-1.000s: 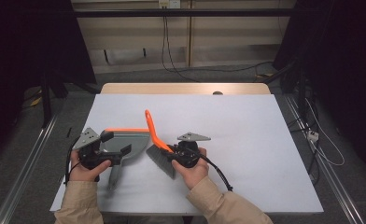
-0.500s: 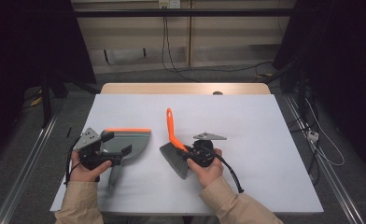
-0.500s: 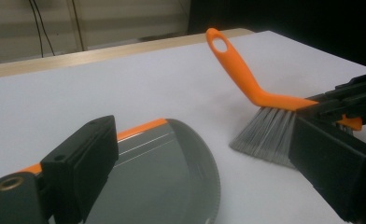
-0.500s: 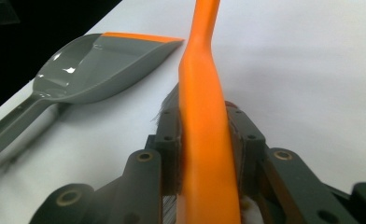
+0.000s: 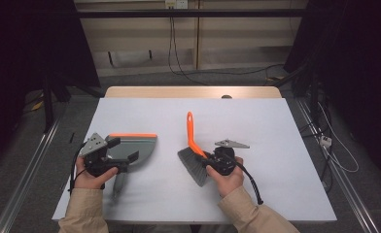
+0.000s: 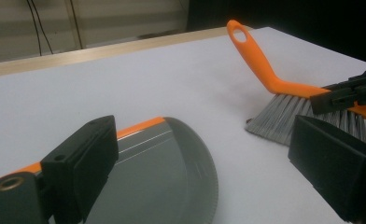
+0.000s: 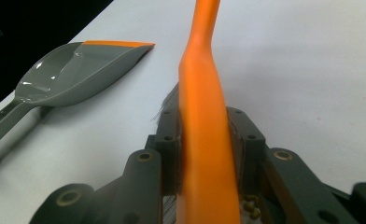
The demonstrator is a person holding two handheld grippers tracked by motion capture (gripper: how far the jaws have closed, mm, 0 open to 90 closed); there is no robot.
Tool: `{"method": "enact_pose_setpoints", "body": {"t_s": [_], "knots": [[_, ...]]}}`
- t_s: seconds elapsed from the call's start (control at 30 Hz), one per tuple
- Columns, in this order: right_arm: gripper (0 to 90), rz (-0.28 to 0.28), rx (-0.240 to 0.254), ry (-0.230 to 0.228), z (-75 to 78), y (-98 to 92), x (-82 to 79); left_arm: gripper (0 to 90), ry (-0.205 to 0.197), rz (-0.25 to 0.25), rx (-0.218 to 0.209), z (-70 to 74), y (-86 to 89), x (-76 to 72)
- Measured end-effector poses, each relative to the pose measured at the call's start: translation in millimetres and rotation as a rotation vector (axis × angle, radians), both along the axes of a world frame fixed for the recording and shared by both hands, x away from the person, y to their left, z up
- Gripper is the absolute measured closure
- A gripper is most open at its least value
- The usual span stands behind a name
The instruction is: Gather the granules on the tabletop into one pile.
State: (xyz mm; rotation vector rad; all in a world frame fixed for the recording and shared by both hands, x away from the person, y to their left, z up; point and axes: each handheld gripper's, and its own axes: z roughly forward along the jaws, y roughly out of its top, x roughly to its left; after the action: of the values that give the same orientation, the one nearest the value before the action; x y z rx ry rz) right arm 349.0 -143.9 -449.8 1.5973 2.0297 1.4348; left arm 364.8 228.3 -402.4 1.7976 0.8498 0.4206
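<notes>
A grey dustpan [image 5: 135, 148] with an orange front lip lies flat on the white table at the left, its handle toward the person. My left gripper [image 5: 125, 150] hovers over the pan, jaws open and wide apart; in the left gripper view [image 6: 207, 140] the dustpan [image 6: 162, 172] lies below them. My right gripper [image 5: 209, 162] is shut on a brush [image 5: 191, 133] with an orange handle and grey bristles, right of the pan. The handle points to the far side and the bristles [image 5: 194, 167] sit on the table. In the right gripper view the pads [image 7: 169, 140] clamp the brush handle [image 7: 204, 93].
The white table top [image 5: 285, 145] has free room to the right and toward the far edge. A wooden strip [image 5: 193, 92] borders its far side. Cables lie on the floor [image 5: 324, 141] at the right, and metal rails run along both sides.
The right hand has carried the brush to the right, off the dustpan's edge, and its handle has swung from leaning left to pointing away. The left gripper and the dustpan stayed put.
</notes>
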Motion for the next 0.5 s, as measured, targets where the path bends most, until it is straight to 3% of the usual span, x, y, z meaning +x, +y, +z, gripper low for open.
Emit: {"method": "enact_pose_setpoints", "body": {"t_s": [0.5], "knots": [[69.5,-0.036,0.001,-0.005,1.4,-14.8,-3.3,8.5,0.004,-0.002,0.004,-0.7,-0.9,0.5]]}}
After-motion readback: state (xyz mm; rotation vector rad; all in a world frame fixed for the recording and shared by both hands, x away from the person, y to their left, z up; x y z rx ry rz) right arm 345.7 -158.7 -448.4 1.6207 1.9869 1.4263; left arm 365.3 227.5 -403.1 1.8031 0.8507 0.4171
